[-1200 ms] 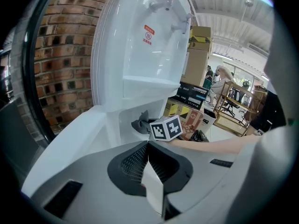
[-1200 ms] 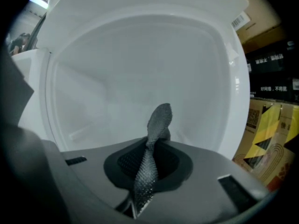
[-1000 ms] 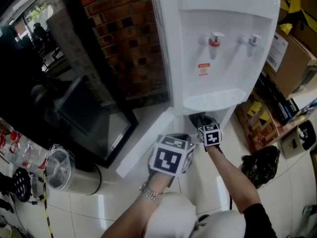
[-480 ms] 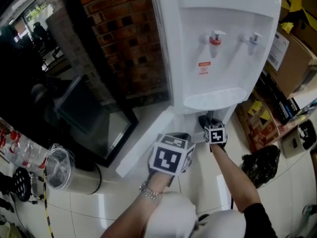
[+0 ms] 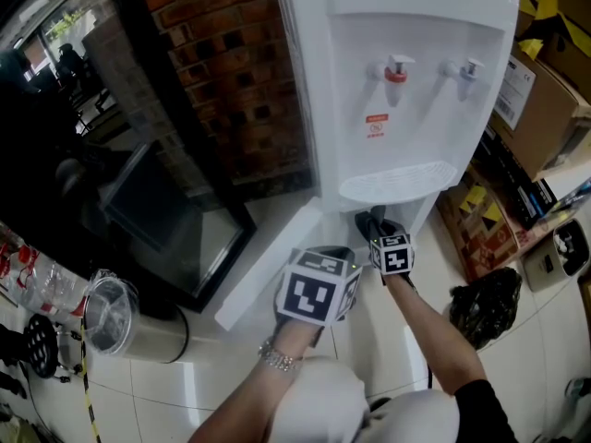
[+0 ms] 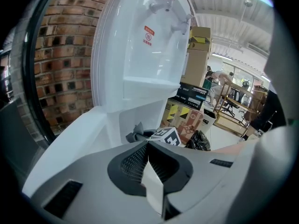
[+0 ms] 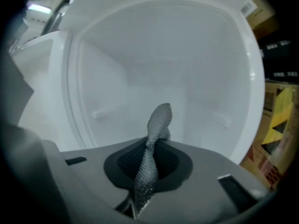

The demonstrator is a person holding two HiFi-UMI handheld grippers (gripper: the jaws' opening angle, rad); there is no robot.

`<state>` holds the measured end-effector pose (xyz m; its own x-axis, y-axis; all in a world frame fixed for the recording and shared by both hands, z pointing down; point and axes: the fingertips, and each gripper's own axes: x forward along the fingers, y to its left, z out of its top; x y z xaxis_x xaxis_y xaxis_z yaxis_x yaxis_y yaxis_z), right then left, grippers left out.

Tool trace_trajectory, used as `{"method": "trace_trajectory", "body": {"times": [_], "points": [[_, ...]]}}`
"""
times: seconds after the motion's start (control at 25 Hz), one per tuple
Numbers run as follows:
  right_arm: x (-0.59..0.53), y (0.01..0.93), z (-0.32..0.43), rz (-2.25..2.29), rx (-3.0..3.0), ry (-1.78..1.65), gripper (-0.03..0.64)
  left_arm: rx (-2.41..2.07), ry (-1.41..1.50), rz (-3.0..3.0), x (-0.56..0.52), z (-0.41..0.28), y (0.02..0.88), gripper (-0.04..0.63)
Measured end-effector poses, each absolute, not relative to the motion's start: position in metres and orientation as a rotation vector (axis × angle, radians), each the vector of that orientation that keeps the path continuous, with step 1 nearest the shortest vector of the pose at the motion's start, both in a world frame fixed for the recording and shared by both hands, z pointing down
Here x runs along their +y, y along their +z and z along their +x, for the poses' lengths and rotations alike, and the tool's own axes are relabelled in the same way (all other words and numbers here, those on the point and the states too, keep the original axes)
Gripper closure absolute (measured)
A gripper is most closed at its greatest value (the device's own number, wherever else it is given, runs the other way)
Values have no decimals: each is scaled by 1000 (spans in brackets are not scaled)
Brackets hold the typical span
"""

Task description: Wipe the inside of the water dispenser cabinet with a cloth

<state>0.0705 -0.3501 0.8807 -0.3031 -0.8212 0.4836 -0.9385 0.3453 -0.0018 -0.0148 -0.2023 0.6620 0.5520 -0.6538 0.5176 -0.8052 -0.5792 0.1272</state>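
The white water dispenser (image 5: 406, 81) stands against a brick wall, its lower cabinet door (image 5: 268, 266) swung open to the left. My right gripper (image 5: 374, 221) is at the cabinet mouth just under the drip tray, shut on a grey cloth (image 5: 367, 218). In the right gripper view the cloth (image 7: 159, 120) sticks up from the right gripper (image 7: 152, 157) in front of the bare white cabinet interior (image 7: 187, 78). My left gripper (image 5: 319, 289) hovers beside the door's lower edge. In its own view the left gripper (image 6: 149, 160) is shut, with the right gripper's marker cube (image 6: 167, 135) ahead.
Cardboard boxes (image 5: 545, 90) and a black bag (image 5: 485, 307) crowd the floor to the dispenser's right. At the lower left stands a steel bin (image 5: 111, 317), with a dark glass-fronted unit (image 5: 175, 220) behind it. The brick wall (image 5: 231, 72) rises behind the door.
The right gripper with the cloth slid a little to the right, then came back left at the cabinet mouth. The left gripper stayed where it was.
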Motion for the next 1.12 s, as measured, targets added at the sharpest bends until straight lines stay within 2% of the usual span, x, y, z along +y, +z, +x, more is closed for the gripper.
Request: {"method": "trace_trajectory", "body": {"times": [0.2, 0.52, 0.64, 1.12], "points": [[-336, 891, 23, 1361, -2299, 302, 586, -1198, 599, 2441, -201, -16, 660, 595], [-347, 891, 131, 1694, -2007, 427, 586, -1199, 588, 2449, -200, -15, 657, 595], [-345, 893, 144, 1722, -1979, 444, 586, -1188, 591, 2454, -199, -11, 657, 595], [-324, 879, 16, 1432, -2302, 355, 586, -1239, 635, 2452, -201, -19, 658, 595]]}}
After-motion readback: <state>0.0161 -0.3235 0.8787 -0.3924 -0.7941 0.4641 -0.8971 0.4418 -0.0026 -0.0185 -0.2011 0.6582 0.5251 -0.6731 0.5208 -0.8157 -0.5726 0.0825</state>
